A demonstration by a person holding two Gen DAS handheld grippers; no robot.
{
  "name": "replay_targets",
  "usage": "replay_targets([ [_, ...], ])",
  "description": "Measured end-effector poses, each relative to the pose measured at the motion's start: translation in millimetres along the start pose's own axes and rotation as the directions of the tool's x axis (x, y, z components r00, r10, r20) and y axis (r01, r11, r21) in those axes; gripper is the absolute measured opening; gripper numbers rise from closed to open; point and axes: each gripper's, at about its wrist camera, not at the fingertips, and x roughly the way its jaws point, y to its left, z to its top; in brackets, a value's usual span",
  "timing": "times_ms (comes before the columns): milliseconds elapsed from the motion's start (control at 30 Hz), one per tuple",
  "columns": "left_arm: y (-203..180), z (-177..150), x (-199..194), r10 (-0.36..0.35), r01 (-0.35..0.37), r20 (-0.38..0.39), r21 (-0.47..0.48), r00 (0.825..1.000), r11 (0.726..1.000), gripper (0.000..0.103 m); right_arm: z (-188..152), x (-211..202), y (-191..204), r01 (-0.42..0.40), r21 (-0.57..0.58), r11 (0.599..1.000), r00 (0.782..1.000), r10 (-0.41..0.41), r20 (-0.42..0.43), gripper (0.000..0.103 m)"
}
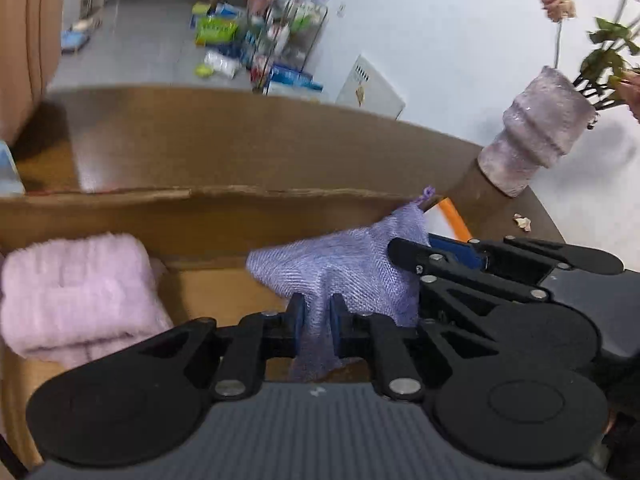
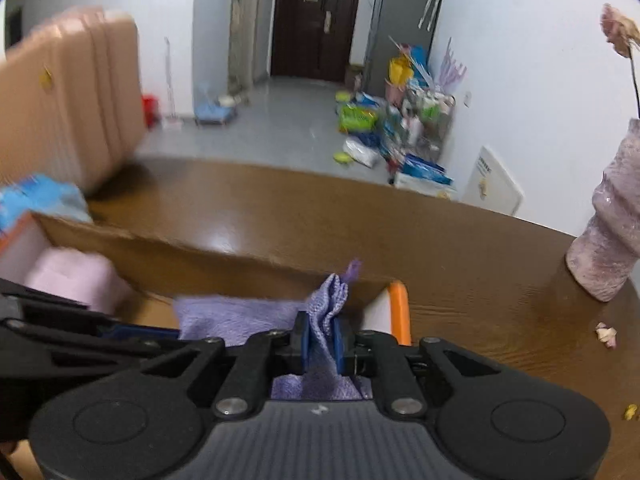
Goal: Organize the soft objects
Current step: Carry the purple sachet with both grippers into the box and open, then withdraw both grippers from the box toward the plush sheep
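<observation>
Purple cloth (image 1: 340, 264) clamped in both left claw (image 1: 317, 322) and right claw (image 2: 321, 340), over cardboard box (image 1: 224, 216) beside pink towel (image 1: 76, 292). Placing step; next: lower, release.

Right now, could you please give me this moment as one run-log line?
left hand-held gripper: shut on purple cloth | right hand-held gripper: shut on same cloth | cloth: over cardboard box | pink towel: in box

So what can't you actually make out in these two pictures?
- Lower part of the purple woven cloth: left wrist view, hidden behind the left hand-held gripper.
- Brown cardboard box floor: right wrist view, covered by cloth and the right hand-held gripper.
- Folded pink fluffy towel: right wrist view, blurred.
- Floor clutter: too small.
</observation>
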Motion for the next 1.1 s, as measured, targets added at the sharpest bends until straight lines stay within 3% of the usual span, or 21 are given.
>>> replay_targets([
  [100,4.2,2.8,-4.3,0.004,-0.004,0.007,0.002,1.000,1.000,0.024,4.4,4.0,5.4,-0.003,-0.017,1.000,1.000,0.003,-0.029,0.027],
  [167,6.4,1.8,-16.8,0.008,-0.008,0.031,-0.003,0.999,1.000,0.039,7.0,-3.1,5.4,0.007,-0.020,1.000,1.000,-0.007,-0.014,0.034],
  [233,4.4,0.9,-35.1,0.019,-0.020,0.053,0.005,0.998,1.000,0.039,9.0,-17.1,2.3,0.000,-0.014,1.000,1.000,0.000,0.011,0.039],
  [333,-5.8,-3.7,-73.6,0.033,-0.037,0.098,0.043,0.995,0.998,0.039,12.5,-53.2,-5.3,-0.001,-0.014,1.000,0.998,0.002,0.060,0.040],
  [433,-17.3,-13.0,-118.8,0.053,-0.065,0.148,0.078,0.988,0.995,0.039,10.3,-100.5,-13.9,-0.003,-0.036,0.999,0.993,0.007,0.117,0.047],
  [667,-44.1,-58.7,-228.2,0.118,-0.165,0.278,0.152,0.953,0.975,0.054,-17.9,-218.2,-36.0,0.000,-0.085,0.996,0.972,0.020,0.232,0.058],
  [767,-53.5,-83.4,-260.3,0.159,-0.217,0.332,0.145,0.930,0.965,0.059,-35.1,-250.8,-41.1,-0.004,-0.071,0.997,0.963,0.023,0.267,0.059],
  [833,-57.2,-111.7,-279.3,0.191,-0.256,0.384,0.125,0.903,0.958,0.063,-52.3,-266.9,-42.3,-0.019,-0.051,0.999,0.955,0.033,0.294,0.059],
  [867,-59.6,-128.5,-287.4,0.199,-0.274,0.419,0.125,0.886,0.954,0.073,-67.6,-277.4,-40.0,-0.033,-0.045,0.998,0.948,0.045,0.315,0.059],
  [933,-62.9,-169.8,-300.0,0.205,-0.295,0.482,0.117,0.852,0.948,0.081,-103.4,-297.5,-35.7,-0.071,-0.045,0.996,0.926,0.083,0.368,0.064],
  [1000,-66.6,-213.9,-309.0,0.208,-0.309,0.512,0.120,0.833,0.943,0.081,-140.2,-313.9,-27.0,-0.100,-0.066,0.993,0.906,0.118,0.405,0.076],
  [1100,-66.7,-276.0,-323.4,0.204,-0.310,0.553,0.104,0.808,0.945,0.084,-196.4,-333.9,-8.8,-0.093,-0.082,0.992,0.890,0.120,0.441,0.076],
])
